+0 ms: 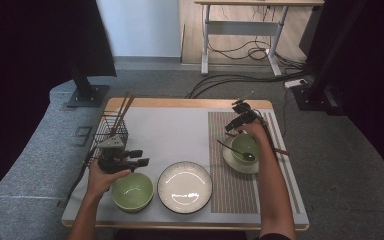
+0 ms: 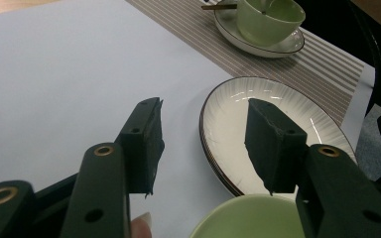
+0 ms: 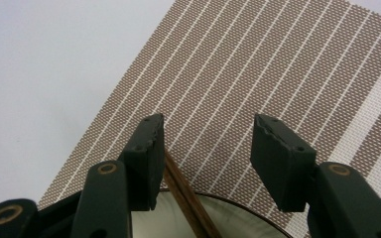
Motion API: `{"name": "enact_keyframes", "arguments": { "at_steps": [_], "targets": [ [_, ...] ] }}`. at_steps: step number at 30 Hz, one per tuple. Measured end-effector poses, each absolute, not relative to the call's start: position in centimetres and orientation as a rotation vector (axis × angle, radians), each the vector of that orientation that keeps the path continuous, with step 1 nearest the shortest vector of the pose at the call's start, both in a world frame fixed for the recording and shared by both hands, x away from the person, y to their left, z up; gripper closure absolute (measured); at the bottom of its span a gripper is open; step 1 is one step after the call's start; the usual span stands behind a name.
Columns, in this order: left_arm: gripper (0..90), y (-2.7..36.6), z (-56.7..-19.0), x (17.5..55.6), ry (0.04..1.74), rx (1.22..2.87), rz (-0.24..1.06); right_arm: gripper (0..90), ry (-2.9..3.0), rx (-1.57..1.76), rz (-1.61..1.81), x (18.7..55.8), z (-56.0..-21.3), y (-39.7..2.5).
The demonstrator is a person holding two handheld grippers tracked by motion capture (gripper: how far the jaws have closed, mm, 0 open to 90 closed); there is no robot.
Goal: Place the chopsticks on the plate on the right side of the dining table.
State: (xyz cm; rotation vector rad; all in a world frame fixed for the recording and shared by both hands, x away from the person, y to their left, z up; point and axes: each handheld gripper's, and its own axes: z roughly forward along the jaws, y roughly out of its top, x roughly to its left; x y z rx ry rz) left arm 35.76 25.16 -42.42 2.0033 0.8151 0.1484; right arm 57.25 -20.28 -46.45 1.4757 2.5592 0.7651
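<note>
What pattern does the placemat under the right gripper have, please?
Brown weave with thin white stripes on the placemat, clearest in the right gripper view.

Round pale-green ceramic bowl; ribbed white plate with dark rim; brown woven placemat with white stripes; black wire basket; pale grey table cover; dark brown wooden chopsticks.

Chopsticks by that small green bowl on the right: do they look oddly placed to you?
Slightly. The chopsticks lie across the rim of the saucer under the small green bowl, jutting past its edge onto the striped placemat, rather than flat beside it. The right hand-held gripper hangs open over them.
</note>
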Motion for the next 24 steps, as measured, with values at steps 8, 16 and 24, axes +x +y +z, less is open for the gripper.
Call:
{"name": "enact_keyframes", "arguments": {
  "at_steps": [8, 16, 24],
  "targets": [
    [48.9, 25.11, -42.47, 35.78, 0.815, 2.004, 0.145, 47.1, 2.551, 1.481, 0.740, 57.35, -46.62, -20.44],
    [48.9, 25.06, -42.50, 35.82, 0.815, 2.005, 0.143, 47.1, 2.574, 1.466, 0.714, 57.41, -46.93, -20.32],
    [48.9, 25.04, -42.54, 35.85, 0.814, 2.009, 0.142, 47.1, 2.599, 1.435, 0.705, 57.25, -46.92, -19.99]
  ]
}}
